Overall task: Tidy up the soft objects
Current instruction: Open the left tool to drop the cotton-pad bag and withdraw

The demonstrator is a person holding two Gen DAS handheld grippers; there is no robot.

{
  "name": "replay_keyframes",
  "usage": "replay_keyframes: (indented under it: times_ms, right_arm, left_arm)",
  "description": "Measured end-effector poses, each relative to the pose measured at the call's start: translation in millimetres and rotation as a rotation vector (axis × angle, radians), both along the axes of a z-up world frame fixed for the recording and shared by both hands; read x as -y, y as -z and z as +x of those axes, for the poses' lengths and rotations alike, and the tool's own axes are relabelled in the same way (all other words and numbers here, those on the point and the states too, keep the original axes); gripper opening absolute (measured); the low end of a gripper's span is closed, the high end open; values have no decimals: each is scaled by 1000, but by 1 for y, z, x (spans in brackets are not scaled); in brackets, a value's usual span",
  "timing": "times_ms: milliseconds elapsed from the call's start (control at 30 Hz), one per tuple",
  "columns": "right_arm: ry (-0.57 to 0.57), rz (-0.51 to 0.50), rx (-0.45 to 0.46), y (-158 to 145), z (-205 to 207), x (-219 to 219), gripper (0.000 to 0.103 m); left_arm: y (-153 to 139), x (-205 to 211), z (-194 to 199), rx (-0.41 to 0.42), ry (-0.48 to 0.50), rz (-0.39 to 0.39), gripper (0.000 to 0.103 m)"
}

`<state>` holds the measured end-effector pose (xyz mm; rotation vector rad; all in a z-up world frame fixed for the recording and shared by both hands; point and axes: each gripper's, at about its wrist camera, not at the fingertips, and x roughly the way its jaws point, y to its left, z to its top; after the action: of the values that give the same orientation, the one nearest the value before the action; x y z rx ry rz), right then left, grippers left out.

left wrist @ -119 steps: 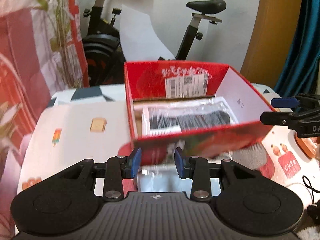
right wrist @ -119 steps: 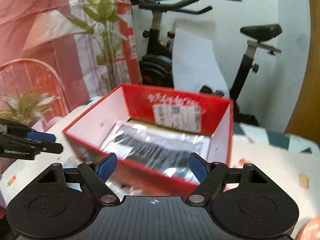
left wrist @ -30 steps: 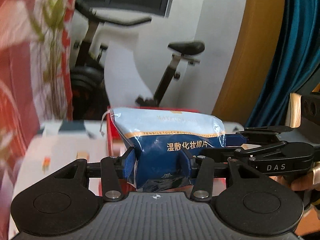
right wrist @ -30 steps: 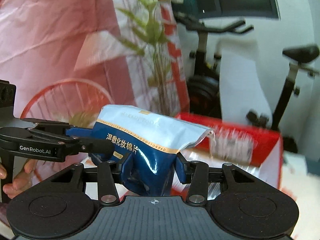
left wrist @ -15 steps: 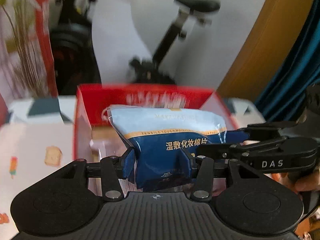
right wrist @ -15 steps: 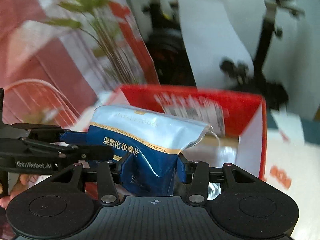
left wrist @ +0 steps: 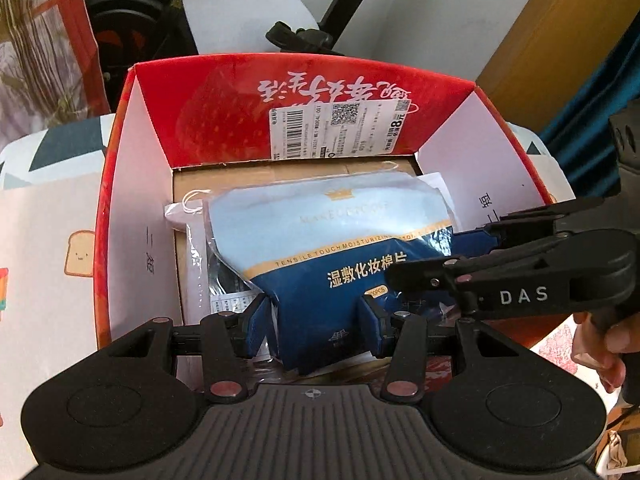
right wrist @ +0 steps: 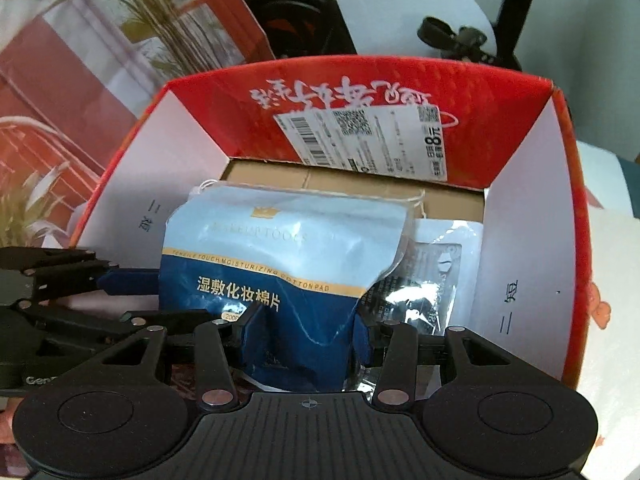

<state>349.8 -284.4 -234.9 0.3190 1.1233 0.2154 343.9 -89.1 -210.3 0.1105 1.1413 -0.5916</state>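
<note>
A blue and light-blue bag of cotton pads (left wrist: 340,248) (right wrist: 280,264) is held by both grippers at its dark lower end. My left gripper (left wrist: 316,320) is shut on it, and my right gripper (right wrist: 306,332) is shut on it too. The bag is lowered inside the open red cardboard box (left wrist: 224,92) (right wrist: 224,92), lying over a clear plastic packet with dark contents (left wrist: 224,280) (right wrist: 432,280). The right gripper also shows in the left wrist view (left wrist: 472,256), and the left gripper shows in the right wrist view (right wrist: 108,280).
The box stands on a table with a white patterned cloth (left wrist: 48,240). An exercise bike (left wrist: 120,20) and a white wall stand behind it. A plant (right wrist: 152,20) and red-white fabric are at the left. A blue curtain (left wrist: 600,140) hangs at the right.
Both grippers have lowered the bag from above the box down into it, onto the plastic packet. Both stay shut on the bag.
</note>
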Motion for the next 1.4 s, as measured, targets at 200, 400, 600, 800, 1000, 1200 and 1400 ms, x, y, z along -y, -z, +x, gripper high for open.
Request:
replay_keyframes:
  times_ms: [200, 400, 600, 800, 1000, 1200, 1400]
  right_arm:
    - [21, 20, -32, 7, 3, -1, 42]
    - [8, 47, -52, 8, 6, -17, 41]
    - [18, 56, -88, 8, 10, -35, 40]
    - [21, 48, -90, 7, 6, -39, 41]
    - [36, -34, 31, -12, -14, -39, 53]
    - [46, -43, 243, -45, -61, -32, 54]
    - [37, -24, 420, -64, -115, -31, 54]
  left_arm:
    - [-5, 0, -2, 50, -5, 35, 50]
    - [-19, 0, -1, 140, -14, 68, 50]
    - [-26, -6, 0, 174, -32, 76, 49]
    - [-25, -13, 0, 179, -59, 78, 49]
    - [-34, -22, -19, 231, -72, 55, 49]
    - [-49, -42, -59, 311, -103, -5, 50]
    - [-52, -59, -104, 376, -157, -59, 50]
